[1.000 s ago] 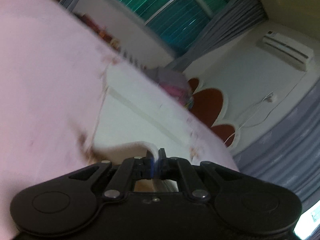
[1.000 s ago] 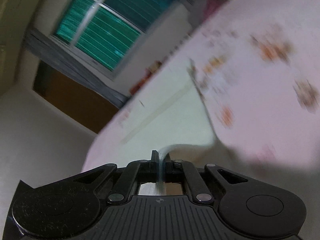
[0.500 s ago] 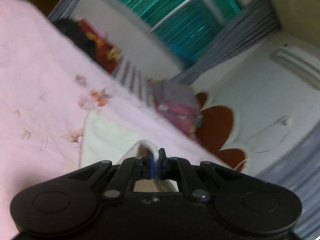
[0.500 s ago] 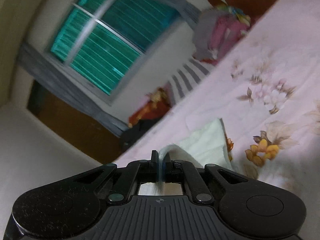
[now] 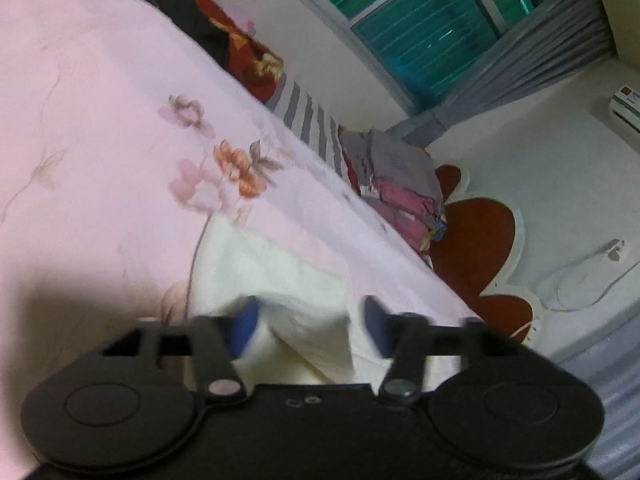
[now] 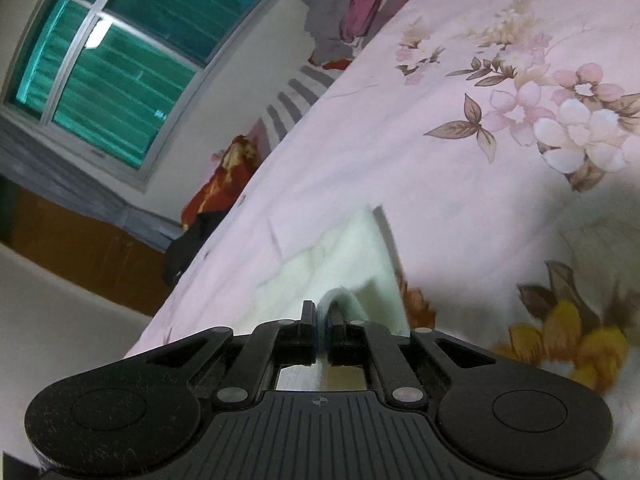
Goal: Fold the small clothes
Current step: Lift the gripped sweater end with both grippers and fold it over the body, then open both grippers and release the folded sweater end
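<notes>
Left tongs [image 5: 310,322] now spread, cream cloth [image 5: 276,268] released; right tongs [image 6: 323,330] still pinching cloth fold.

Cream cloth [image 5: 280,264] lies on a pale pink bedspread [image 5: 100,92] printed with flowers — pink, orange, white, yellow — and brown leaves. Both grippers [image 5: 310,326] are black; the left's pads [image 5: 245,324] are blue. Window [image 6: 112,60] — teal.
</notes>
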The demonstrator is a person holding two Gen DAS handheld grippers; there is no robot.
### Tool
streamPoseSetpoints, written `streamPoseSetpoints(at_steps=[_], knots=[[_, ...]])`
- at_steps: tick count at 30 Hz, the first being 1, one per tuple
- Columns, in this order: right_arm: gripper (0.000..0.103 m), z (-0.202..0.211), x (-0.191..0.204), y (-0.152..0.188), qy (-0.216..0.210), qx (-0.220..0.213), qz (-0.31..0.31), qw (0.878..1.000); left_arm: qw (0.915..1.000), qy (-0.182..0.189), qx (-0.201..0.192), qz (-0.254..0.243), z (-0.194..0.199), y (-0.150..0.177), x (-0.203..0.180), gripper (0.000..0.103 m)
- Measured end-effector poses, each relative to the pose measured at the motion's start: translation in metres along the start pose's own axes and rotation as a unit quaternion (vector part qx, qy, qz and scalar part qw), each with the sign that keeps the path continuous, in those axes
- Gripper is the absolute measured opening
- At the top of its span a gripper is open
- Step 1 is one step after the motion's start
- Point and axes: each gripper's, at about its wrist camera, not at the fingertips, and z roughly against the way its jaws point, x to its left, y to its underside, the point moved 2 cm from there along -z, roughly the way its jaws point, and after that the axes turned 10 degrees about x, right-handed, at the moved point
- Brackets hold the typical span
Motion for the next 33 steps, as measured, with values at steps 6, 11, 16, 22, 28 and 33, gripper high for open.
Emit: streamPoseSetpoints(at_steps=[6,11,16,22,28,33], knots=[[0.078,0.01,0.01,0.003,0.018,-0.048,0.046,0.998,0.9983,-0.028,-0.005,-0.05,-0.003,-0.01,-0.006,0.067],[0.064,0.014,0.026,0.02,0.067,-0.042,0.164,0.983,0.9888,-0.081,0.025,-0.123,-0.014,-0.013,-0.011,0.057],[0.042,-0.018,0.039,0.039,0.166,0.006,0.269,0.949,0.9845,-0.095,0.047,-0.14,-0.028,-0.012,-0.013,0.041],[0.003,-0.027,0.053,0.053,0.191,-0.002,0.326,0.926,0.9769,-0.107,0.053,-0.177,-0.034,-0.008,-0.017,0.003],[0.002,-0.015,0.061,0.042,0.17,-0.039,0.317,0.932,0.981,-0.08,0.009,-0.176,-0.023,-0.015,-0.019,0.003],[0.002,-0.037,0.045,0.04,0.202,-0.018,0.29,0.935,0.9789,-0.112,0.048,-0.164,-0.046,-0.018,-0.009,0.013]])
